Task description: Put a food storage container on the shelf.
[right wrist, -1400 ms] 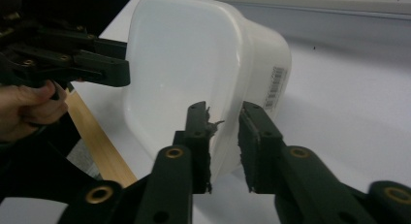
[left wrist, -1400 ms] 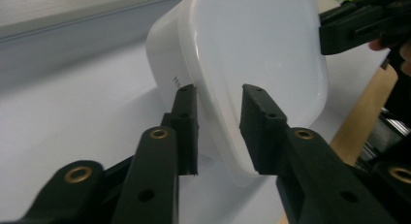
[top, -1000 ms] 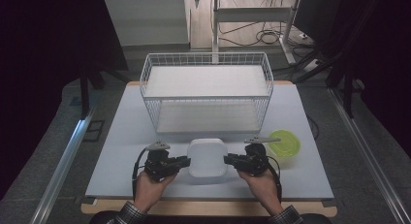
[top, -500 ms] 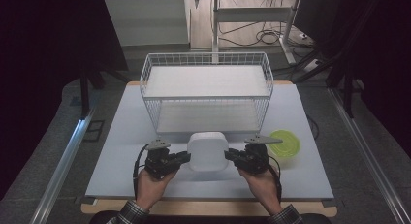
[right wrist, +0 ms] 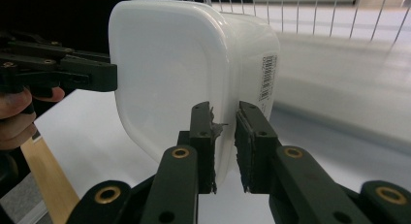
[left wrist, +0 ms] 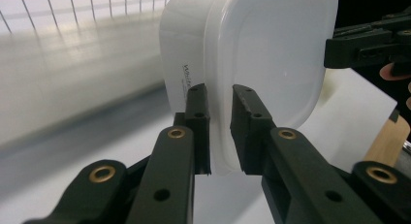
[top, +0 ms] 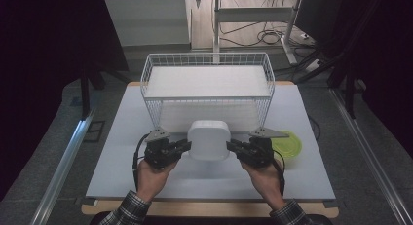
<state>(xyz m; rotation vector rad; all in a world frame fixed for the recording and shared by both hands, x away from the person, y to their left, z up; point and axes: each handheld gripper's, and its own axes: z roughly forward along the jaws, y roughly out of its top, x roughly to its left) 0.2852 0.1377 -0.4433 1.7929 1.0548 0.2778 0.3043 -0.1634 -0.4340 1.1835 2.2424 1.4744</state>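
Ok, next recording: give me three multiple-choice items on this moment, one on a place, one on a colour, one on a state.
1. Where does the wire basket stand relative to the white container?
A. Beyond it, farther from the person
B. Between it and the person
C. On top of it

2. What colour is the round lid lying on the table by the right gripper?
A. Red
B. Yellow-green
C. Blue

3. How is the white container held?
A. By the left gripper alone
B. It lies free on the table
C. Both grippers pinch its rim on opposite sides

Answers: 1 A, as the high view shows the basket behind the container. 2 B, the lid is plainly yellow-green. 3 C, each gripper view shows its own jaws closed on the rim, with the other gripper at the far side.
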